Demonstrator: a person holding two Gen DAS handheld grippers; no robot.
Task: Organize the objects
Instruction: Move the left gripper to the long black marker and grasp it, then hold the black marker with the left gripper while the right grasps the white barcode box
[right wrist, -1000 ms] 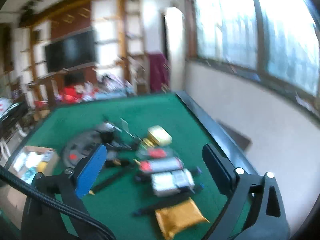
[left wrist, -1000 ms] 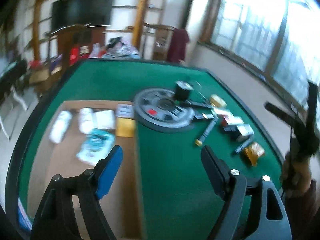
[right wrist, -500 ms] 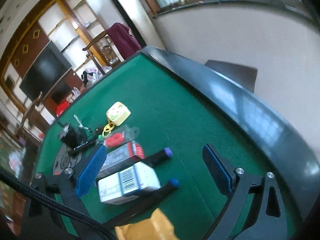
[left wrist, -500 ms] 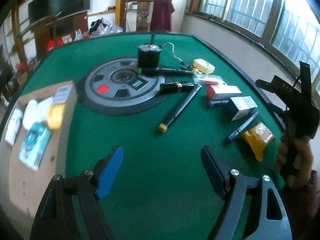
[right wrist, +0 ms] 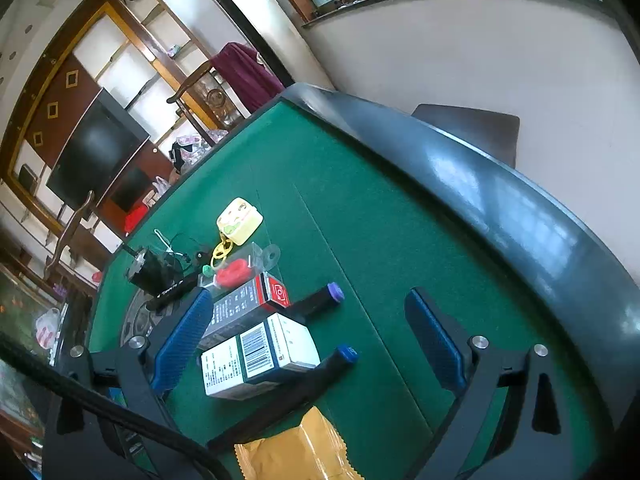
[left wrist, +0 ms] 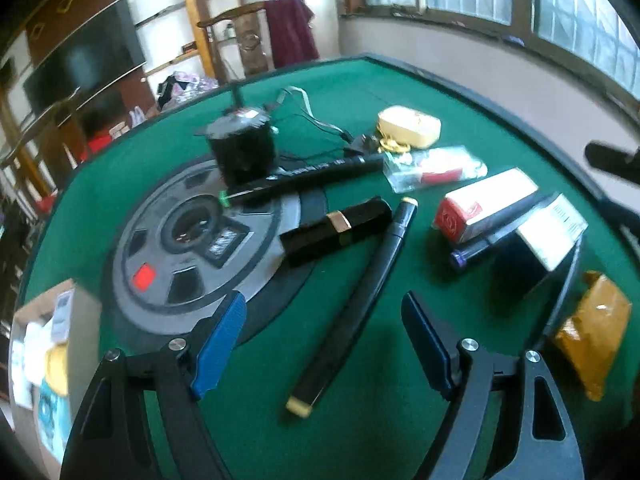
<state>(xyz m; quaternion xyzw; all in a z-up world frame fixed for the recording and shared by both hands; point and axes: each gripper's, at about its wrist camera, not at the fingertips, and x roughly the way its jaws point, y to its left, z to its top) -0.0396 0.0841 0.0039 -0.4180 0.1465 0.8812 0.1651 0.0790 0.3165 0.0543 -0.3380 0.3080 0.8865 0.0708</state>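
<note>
**A:** ok so what's nearest the left gripper (left wrist: pixel 322 346)? Jaws look spread wide with nothing in them

**B:** yep, wide apart and empty. Right past the tips there's a long black stick with yellow ends (left wrist: pixel 356 304) lying on the green table (left wrist: pixel 360 432), running away from the camera. To its right a black and white box (left wrist: pixel 540 240) and an orange packet (left wrist: pixel 592 328) near the table edge

**A:** and the right gripper (right wrist: pixel 308 340)?

**B:** also spread, holding nothing. The same white box with the barcode (right wrist: pixel 260 354) sits between its fingers but closer to the left pad, not pinched. A blue-capped pen (right wrist: pixel 304 384) lies just beside it

**A:** further out?

**B:** red and white box (left wrist: pixel 486 204) with a purple-capped pen (left wrist: pixel 470 254) against it, a black case with a gold band (left wrist: pixel 338 230), then the big grey disc (left wrist: pixel 192 240). A black cylinder with wires (left wrist: pixel 242 148) stands at the disc's far edge, maybe a small motor, it's blurry. Farthest is a pale yellow case (left wrist: pixel 410 126) and a clear packet with something red inside (left wrist: pixel 434 168). Cardboard box (left wrist: pixel 52 344) with stuff in it way off left
</note>
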